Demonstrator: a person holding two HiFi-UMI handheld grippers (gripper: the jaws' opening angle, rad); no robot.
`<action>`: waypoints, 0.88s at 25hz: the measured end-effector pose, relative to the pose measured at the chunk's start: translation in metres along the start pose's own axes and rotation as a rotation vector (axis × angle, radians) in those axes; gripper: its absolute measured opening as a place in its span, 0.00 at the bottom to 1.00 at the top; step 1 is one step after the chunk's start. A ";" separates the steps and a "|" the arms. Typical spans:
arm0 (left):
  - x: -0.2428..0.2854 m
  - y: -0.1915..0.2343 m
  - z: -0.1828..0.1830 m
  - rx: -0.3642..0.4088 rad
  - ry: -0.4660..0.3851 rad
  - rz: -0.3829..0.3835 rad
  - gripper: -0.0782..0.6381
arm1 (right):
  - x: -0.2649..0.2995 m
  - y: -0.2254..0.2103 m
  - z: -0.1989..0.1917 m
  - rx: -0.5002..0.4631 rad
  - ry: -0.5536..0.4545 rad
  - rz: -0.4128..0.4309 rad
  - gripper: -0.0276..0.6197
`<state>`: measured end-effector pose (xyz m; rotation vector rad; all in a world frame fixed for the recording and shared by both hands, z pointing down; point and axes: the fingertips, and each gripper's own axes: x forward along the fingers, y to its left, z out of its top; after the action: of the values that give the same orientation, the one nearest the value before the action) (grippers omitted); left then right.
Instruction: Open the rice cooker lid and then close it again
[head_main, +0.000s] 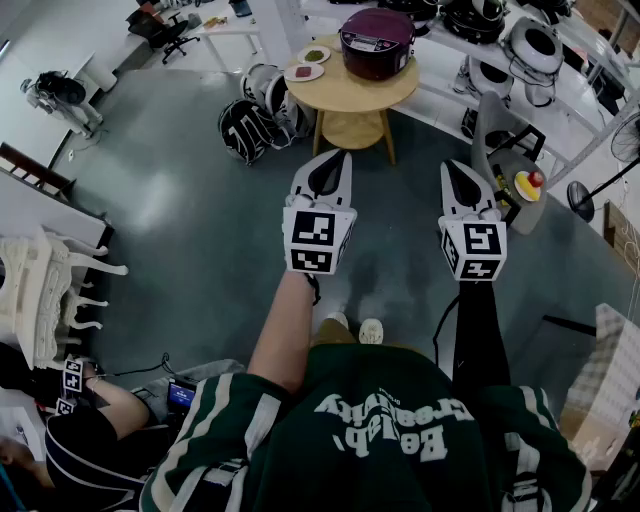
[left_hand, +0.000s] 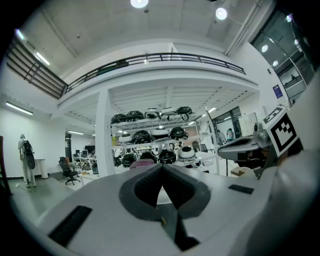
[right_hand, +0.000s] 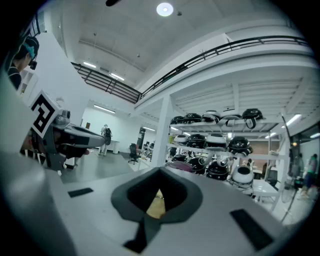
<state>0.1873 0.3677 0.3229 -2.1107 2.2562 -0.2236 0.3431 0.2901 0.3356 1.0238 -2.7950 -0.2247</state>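
A maroon rice cooker (head_main: 377, 42) with its lid down stands on a round wooden table (head_main: 340, 93) at the top of the head view. My left gripper (head_main: 336, 154) and right gripper (head_main: 453, 164) are held level side by side over the grey floor, well short of the table. Both are shut with nothing between the jaws. In the left gripper view the left gripper (left_hand: 161, 168) points at the cooker's maroon top (left_hand: 142, 162). The right gripper (right_hand: 161, 171) also faces the cooker (right_hand: 181, 166).
Two small plates (head_main: 309, 63) lie on the table beside the cooker. Black-and-white cookers (head_main: 255, 118) sit on the floor left of the table. White shelves with more cookers (head_main: 525, 45) run along the back right. A grey stand with a red button (head_main: 518, 178) is near my right gripper.
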 end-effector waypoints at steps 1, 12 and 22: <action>-0.002 -0.001 0.000 0.001 0.003 0.001 0.11 | -0.002 0.002 0.000 0.001 -0.002 0.006 0.05; -0.010 0.002 -0.002 -0.005 0.014 0.059 0.11 | 0.006 -0.003 -0.009 0.097 -0.020 0.024 0.18; 0.033 0.041 -0.016 -0.030 0.008 0.100 0.24 | 0.065 -0.002 -0.017 0.108 -0.024 0.067 0.32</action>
<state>0.1426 0.3388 0.3355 -2.0062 2.3763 -0.1957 0.2984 0.2449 0.3577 0.9529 -2.8854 -0.0786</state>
